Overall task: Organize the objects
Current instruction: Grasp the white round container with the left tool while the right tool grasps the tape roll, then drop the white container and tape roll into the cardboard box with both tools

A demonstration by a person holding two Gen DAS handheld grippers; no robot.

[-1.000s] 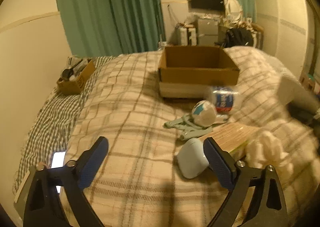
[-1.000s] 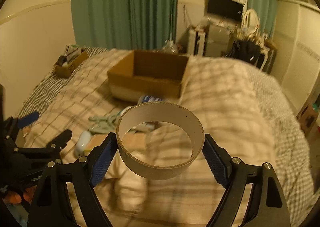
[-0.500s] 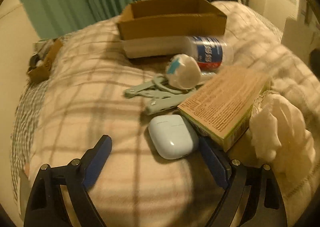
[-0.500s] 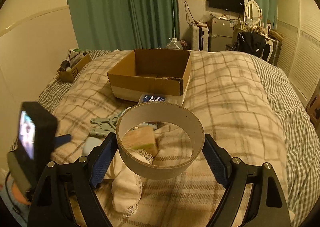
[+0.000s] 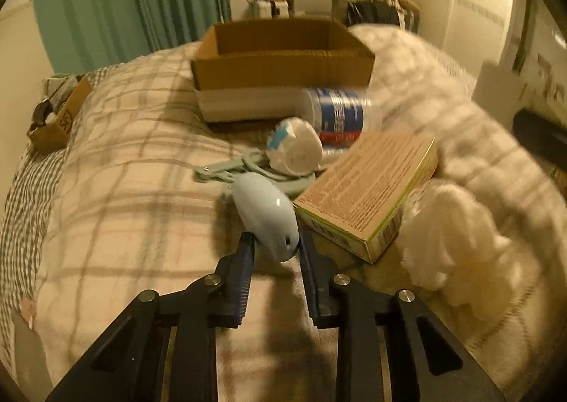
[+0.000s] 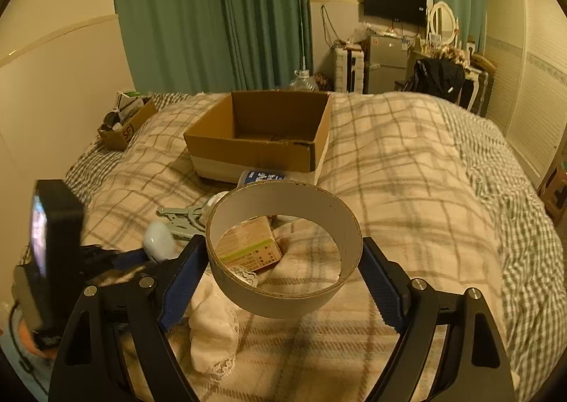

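Earbud case (image 5: 265, 216), pale blue-white and smooth, is sitting pinched at its near end between the closed jaws of the left gripper (image 5: 274, 247), low in the centre of the left wrist frame, apparently lifted off the plaid blanket (image 5: 117, 203). It is hanging just beside the printed carton (image 5: 368, 189), with the green clips (image 5: 226, 169) and a taped white ball (image 5: 296, 150) behind it. The right gripper (image 6: 283, 262) is clamping a cardboard tape ring (image 6: 283, 249) by its outer wall, mid-frame in the right wrist view. Both tongs are carrying, so I judge this the transfer step. Next, each load needs carrying up-frame to the open cardboard box (image 6: 262, 150) and releasing inside; the case's slick shell looks liable to slip from so shallow a grip.
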